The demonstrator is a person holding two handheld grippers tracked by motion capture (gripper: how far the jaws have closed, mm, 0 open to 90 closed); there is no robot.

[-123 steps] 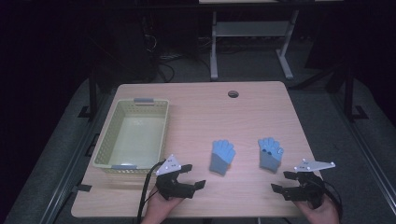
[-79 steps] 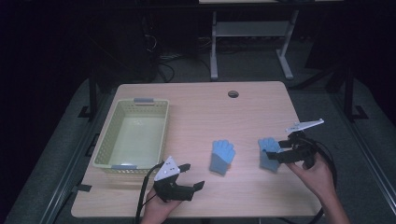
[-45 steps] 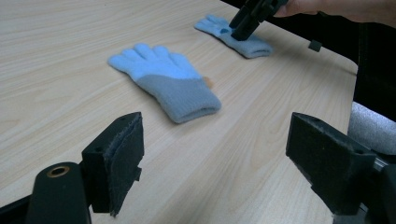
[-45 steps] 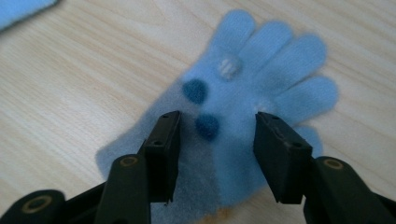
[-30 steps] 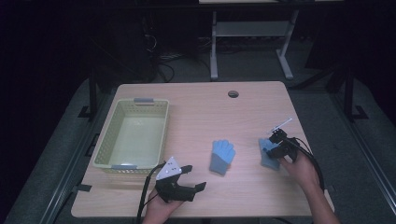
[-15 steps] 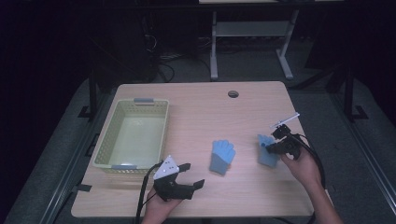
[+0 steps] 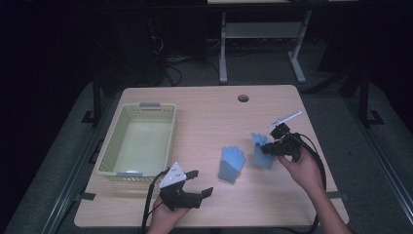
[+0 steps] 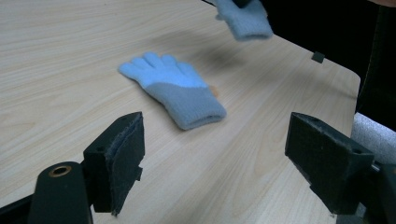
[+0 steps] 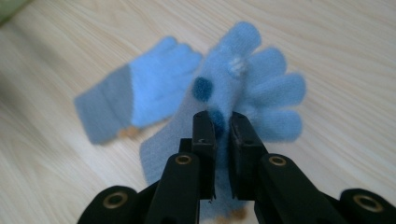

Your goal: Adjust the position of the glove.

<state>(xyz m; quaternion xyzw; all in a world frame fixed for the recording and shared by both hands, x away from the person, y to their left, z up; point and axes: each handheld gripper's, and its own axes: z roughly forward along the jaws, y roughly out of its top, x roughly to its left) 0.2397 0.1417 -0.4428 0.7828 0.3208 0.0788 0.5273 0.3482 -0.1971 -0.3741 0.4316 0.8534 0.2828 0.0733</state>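
At the near edge of the wooden table point(image 7: 209, 112), toward its left corner, the left gripper point(image 7: 195, 191) rests in a hand with its jaws spread wide and nothing between them. Just beyond it, a blue glove with a grey cuff point(image 7: 231, 163) lies flat near the middle of the table. Nearer the right edge, the right gripper point(image 7: 267, 148) is clenched on a second blue glove with dark dots point(image 7: 260, 155), and a pale green basket point(image 7: 111, 151) sits by the far left edge.
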